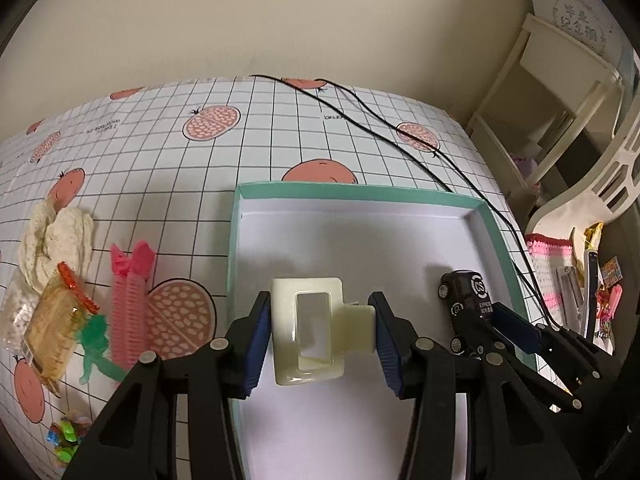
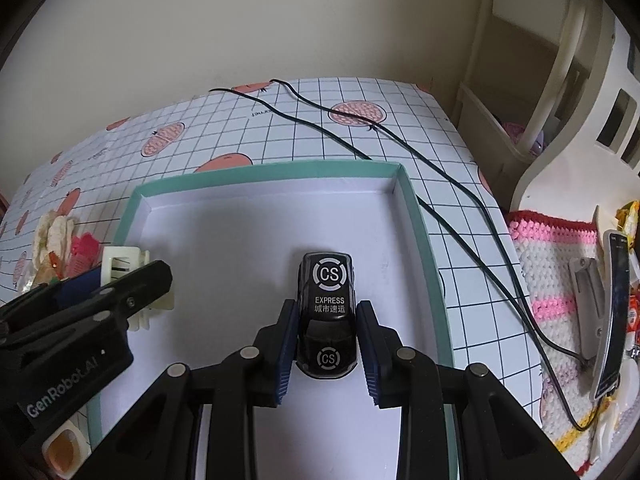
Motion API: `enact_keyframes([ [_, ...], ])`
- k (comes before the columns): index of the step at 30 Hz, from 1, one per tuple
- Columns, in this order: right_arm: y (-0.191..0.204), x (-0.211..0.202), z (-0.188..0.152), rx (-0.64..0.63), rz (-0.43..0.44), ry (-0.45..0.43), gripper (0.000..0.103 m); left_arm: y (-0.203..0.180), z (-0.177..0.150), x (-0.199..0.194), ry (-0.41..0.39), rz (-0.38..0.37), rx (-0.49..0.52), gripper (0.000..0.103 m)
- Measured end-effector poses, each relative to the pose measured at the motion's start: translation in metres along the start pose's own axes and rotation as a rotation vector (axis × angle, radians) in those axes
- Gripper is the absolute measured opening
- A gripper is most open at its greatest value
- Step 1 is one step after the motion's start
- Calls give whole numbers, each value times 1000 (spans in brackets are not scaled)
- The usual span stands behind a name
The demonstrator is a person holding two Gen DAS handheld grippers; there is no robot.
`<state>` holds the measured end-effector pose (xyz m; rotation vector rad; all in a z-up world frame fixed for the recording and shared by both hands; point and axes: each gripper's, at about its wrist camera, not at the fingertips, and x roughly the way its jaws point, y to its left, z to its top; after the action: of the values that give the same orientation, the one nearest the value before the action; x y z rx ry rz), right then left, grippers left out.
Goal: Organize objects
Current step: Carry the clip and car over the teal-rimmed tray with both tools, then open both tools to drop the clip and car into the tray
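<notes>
Left gripper: jaws closed on the cream plastic claw hair clip, held low inside the shallow teal-rimmed white cardboard tray, apparently for set-down; whether the clip touches the floor is unclear. Right gripper: jaws narrow, flanking the black toy delivery car resting on the tray floor; pad contact cannot be confirmed. Remaining items lie on the gridded tablecloth, outside the tray.

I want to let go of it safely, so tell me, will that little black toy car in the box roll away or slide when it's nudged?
The black toy car has wheels, so it would probably roll lengthwise on the box's smooth white floor. Its glossy shell looks hard and maybe slippery. The right gripper flanks its sides.
</notes>
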<state>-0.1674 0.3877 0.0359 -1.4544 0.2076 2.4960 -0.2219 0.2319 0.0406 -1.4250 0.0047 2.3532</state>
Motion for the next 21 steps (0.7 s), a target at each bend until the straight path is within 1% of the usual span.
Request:
enact_keyframes([
  [4, -2, 0, -1, 11, 3, 6, 32, -1, -1, 5, 20, -11, -1, 50],
  [9, -2, -2, -2, 10, 0, 6, 32, -1, -3, 1, 29, -33, -9, 51],
  [12, -1, -7, -2, 9, -4, -2, 32, -1, -3, -3, 25, -31, -7, 54],
  [17, 2, -19, -3, 12, -1, -15, 32, 1, -3, -19, 5, -25, -2, 54],
  [19, 5, -26, -3, 12, 1, -22, 32, 3, -4, -27, -6, -23, -1, 56],
  [21, 7, -32, -4, 13, 5, -28, 32, 5, -5, -35, -21, -23, -2, 64],
])
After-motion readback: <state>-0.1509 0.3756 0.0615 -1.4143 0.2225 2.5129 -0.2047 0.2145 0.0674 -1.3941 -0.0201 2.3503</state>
